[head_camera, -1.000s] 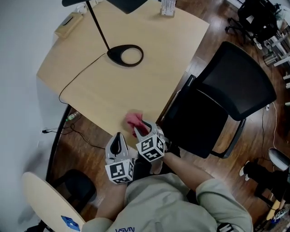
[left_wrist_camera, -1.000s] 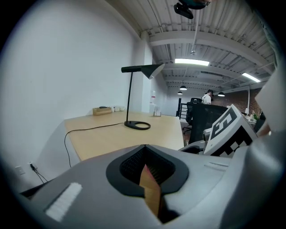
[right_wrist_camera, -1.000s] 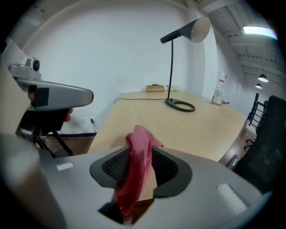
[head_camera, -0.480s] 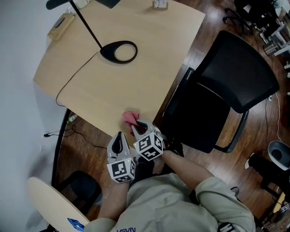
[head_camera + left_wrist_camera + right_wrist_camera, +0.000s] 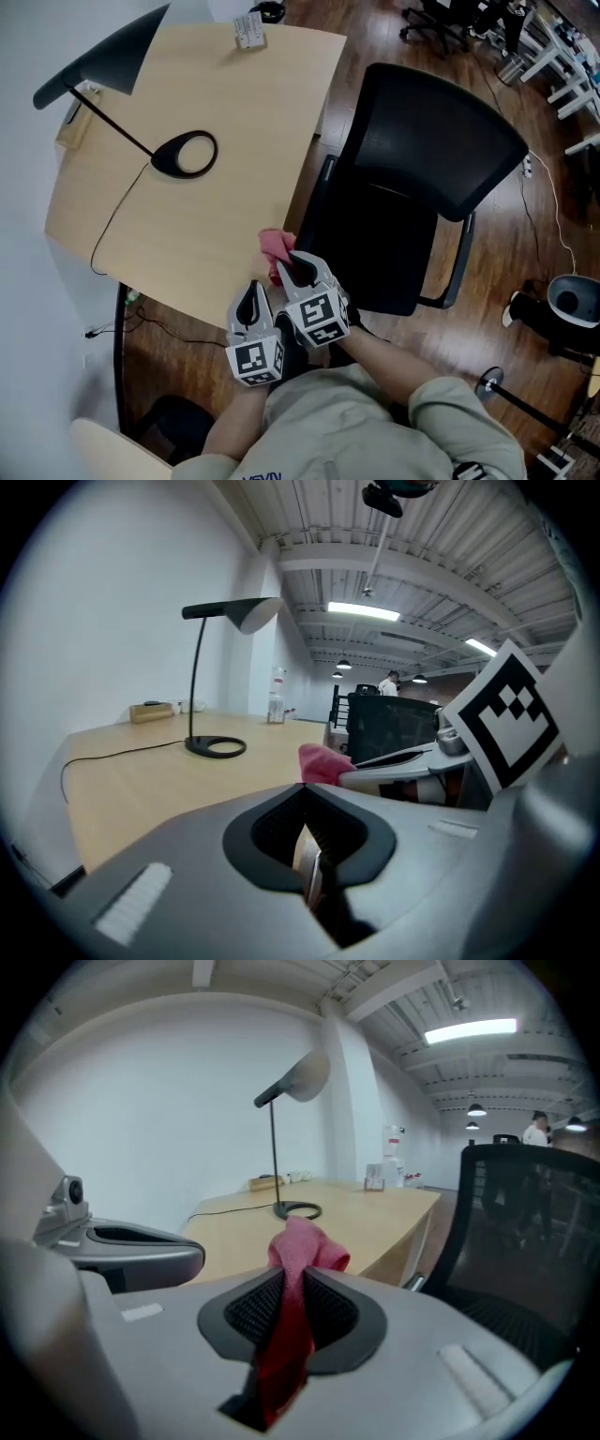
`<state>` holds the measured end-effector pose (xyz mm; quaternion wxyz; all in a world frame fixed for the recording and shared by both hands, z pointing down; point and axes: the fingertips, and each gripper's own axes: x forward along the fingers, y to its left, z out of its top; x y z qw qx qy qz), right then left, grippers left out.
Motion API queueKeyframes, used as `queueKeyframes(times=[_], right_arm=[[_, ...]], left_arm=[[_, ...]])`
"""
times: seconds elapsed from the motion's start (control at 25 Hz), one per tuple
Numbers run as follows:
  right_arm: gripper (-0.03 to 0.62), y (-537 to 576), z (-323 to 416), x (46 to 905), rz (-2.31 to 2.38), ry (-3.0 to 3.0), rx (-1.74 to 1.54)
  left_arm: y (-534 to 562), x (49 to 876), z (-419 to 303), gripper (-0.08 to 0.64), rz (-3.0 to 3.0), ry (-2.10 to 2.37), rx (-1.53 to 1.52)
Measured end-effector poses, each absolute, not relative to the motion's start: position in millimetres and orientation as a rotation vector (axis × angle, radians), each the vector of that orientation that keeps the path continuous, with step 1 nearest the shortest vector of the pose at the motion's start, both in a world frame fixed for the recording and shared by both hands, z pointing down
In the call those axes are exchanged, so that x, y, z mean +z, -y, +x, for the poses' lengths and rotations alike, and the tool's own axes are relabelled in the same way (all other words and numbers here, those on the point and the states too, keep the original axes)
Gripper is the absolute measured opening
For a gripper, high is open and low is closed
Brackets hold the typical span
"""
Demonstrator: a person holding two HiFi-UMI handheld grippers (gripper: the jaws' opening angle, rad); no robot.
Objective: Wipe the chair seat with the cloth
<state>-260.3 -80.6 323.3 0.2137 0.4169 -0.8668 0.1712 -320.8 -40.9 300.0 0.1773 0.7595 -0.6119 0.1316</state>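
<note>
Right gripper (image 5: pixel 298 270): your jaws have just been closing and now pinch the pink cloth (image 5: pixel 298 1274) between the pads (image 5: pixel 333 1314).

- A bunched pink end sticks out past the fingertips. A darker red tail runs back down the slot between the pads, towards the camera.
- The cloth sits centred in the grip, with both pads against it.

Where the cloth is, from the head view:

- It's over the near edge of the wooden desk (image 5: pixel 216 84), just left of the black chair seat (image 5: pixel 370 248).
- It isn't on the seat.
- I can't tell whether the bunched end touches the desktop (the right gripper view suggests it's clear of it, but that's not conclusive).

Left gripper (image 5: pixel 248 302):

- The fingers are pressed together at the tips with nothing gripped.
- It's just beside your right gripper, on its left and a bit nearer your body, over the desk's near edge.
- Its camera shows the right gripper's finger and the pink bunch just ahead and to the right.

Surroundings:

- The seat is pushed up beside the desk's right edge, and the backrest (image 5: pixel 431 131) is on the far side from you.
- The black desk lamp (image 5: pixel 187 154) stands well apart from the cloth, further up the desk, with its cable trailing across the top.
</note>
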Motion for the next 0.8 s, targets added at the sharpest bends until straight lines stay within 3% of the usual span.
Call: queueKeyframes(times=[0.44, 0.8], right_arm=[[0.060, 153, -73, 383, 1.455, 2.205, 0.626], [0.060, 195, -44, 506, 1.427, 2.106, 0.709]], left_arm=[[109, 332, -146, 0.005, 2.325, 1.507, 0.430], [149, 413, -100, 0.005, 2.273, 1.492, 0.403]])
